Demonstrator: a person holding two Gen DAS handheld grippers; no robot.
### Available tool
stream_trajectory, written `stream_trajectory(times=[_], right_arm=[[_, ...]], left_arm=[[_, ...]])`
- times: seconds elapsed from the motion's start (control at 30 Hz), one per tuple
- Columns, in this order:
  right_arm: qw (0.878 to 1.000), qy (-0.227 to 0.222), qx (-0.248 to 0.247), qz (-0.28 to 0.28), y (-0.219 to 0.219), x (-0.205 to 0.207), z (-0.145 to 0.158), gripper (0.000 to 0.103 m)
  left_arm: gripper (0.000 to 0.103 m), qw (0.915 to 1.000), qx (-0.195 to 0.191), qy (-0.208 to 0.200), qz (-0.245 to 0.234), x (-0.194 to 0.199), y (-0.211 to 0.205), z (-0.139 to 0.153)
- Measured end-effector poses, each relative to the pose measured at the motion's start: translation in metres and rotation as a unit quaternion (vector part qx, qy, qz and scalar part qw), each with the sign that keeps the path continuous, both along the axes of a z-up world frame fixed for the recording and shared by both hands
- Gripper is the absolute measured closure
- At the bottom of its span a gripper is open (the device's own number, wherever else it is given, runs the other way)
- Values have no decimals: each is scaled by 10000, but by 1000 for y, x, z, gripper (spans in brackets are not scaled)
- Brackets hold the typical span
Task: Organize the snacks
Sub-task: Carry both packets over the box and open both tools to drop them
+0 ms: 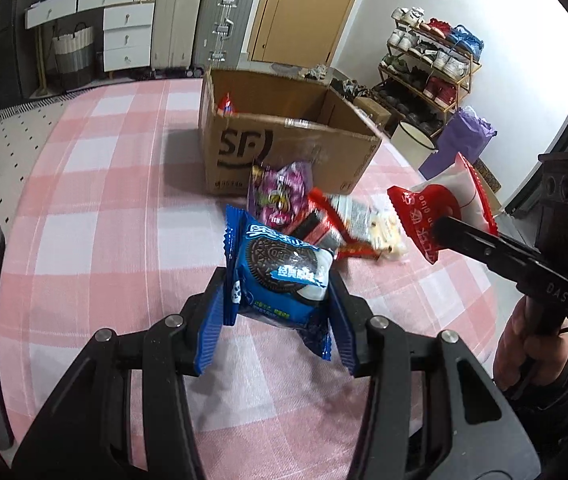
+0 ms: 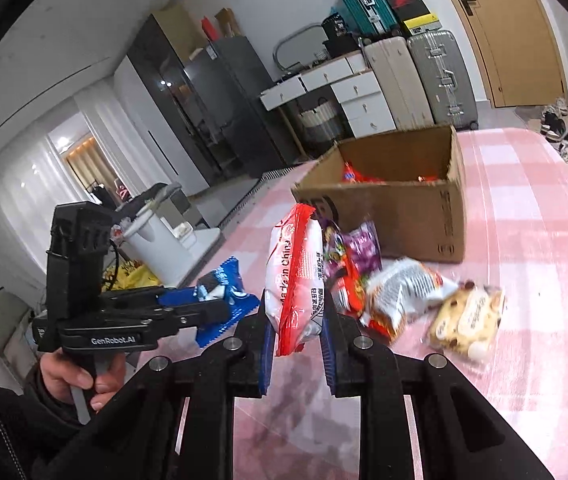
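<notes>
Left gripper [image 1: 277, 294] at the near left, jaws narrow and clamped on a blue cookie pack [image 1: 273, 270], lifted clear of the pink checked tablecloth [image 1: 95, 208]. Behind it, toward the middle, an open cardboard box [image 1: 284, 148] with red packets [image 2: 358, 176] lying inside near one wall. Just in front of the box, a loose heap on the cloth: purple candy bag [image 1: 281, 196], red-and-white wrapper [image 1: 342, 220], and, seen from the right wrist, a pale cake pack [image 2: 466, 320] at the heap's right end, apart from the box. Further right, right gripper [image 2: 296, 338], jaws nearly together and pinching a red-and-white bag [image 2: 294, 280] by its lower end, bag upright and raised off the cloth. Hand [image 1: 524, 344] on the handle at the far right.
</notes>
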State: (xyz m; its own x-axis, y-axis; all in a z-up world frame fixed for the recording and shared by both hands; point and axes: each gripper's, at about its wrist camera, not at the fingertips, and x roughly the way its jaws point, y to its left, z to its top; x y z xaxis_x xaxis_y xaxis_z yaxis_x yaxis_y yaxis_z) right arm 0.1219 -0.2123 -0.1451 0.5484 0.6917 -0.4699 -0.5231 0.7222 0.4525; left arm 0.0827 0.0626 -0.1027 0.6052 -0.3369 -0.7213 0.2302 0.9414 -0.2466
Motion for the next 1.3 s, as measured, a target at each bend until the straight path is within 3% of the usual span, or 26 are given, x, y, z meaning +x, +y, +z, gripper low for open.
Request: stream_trajectory(times=[0.43,0.67,1.3], right_arm=[[9986,-512,144,59,-2,24,56,83],[9984,-560,111,-42,-4,49,76,83],[9979,-640,-41,-91,3,122,119,83]], left_arm=[[58,9995,13,-305,-19,21,0,45],[58,9994,-44,-330,17,48,0,63],[58,9975,-26,-702,12,133,-22,146]])
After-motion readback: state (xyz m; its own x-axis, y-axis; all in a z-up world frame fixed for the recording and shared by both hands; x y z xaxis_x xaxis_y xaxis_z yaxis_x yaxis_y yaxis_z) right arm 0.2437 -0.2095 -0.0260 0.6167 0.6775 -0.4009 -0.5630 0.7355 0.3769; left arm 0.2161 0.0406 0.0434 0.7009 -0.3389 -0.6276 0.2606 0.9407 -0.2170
